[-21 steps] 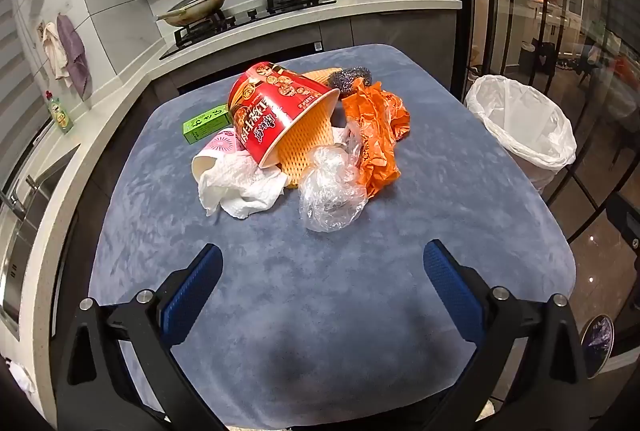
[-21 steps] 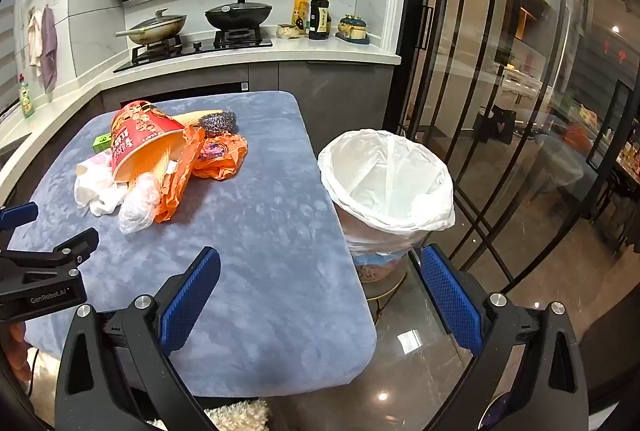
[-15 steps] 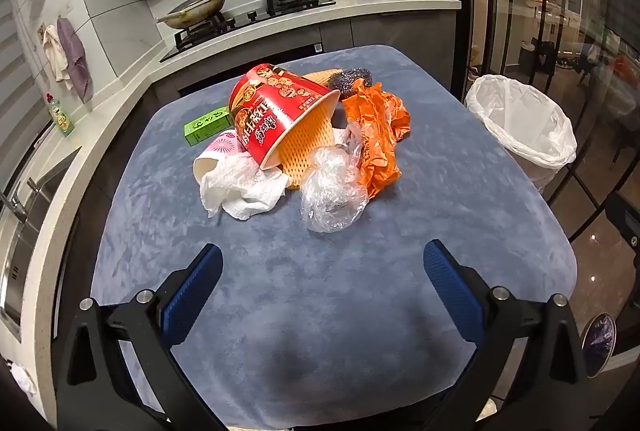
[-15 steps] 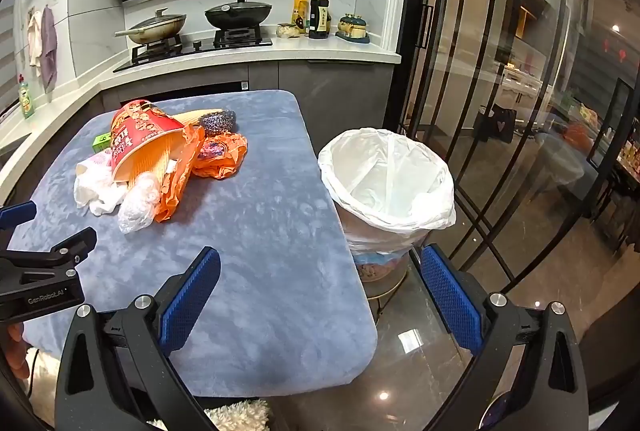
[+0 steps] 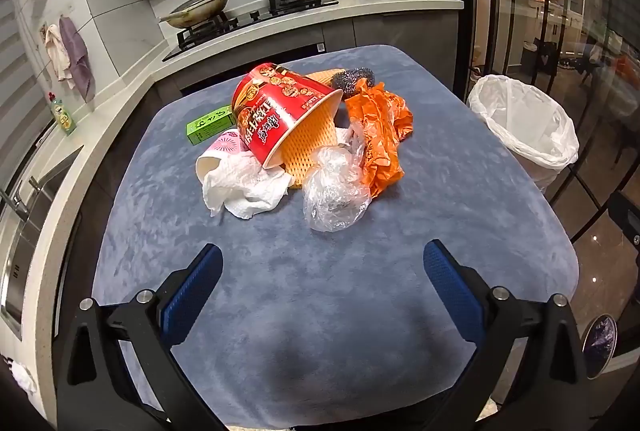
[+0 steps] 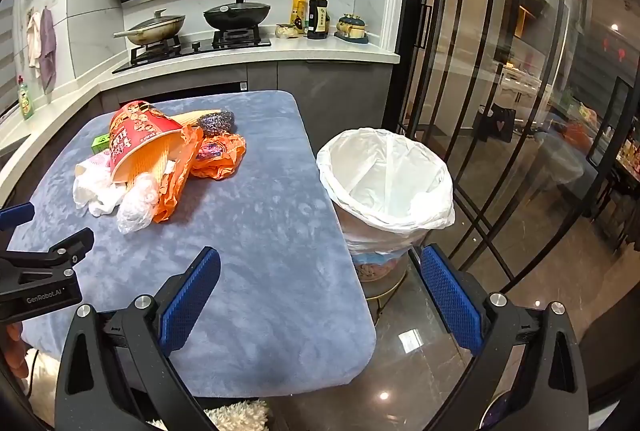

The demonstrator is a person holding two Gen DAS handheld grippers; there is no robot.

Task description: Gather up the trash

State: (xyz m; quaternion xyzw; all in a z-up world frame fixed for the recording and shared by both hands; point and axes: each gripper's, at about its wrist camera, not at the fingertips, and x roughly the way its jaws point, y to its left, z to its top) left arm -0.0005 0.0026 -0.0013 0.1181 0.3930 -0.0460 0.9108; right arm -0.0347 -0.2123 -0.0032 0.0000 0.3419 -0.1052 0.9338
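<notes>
Presently both the left gripper (image 5: 322, 265) and right gripper (image 6: 320, 267) stand spread wide, grasping nothing; the trash pile (image 5: 304, 139) lies mid-table (image 5: 320, 311), the lined bin (image 6: 386, 187) just beside it

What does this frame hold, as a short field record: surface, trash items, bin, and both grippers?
surface: table under a blue-grey cloth
trash pile: red noodle cup tipped on its side, white tissue, clear plastic bag, orange wrapper, green box, steel scourer
bin: white-lined trash bin on the floor beside the table, no trash visible inside
left gripper: open, empty, short of the pile
right gripper: open, empty
progress: nothing collected yet
</notes>
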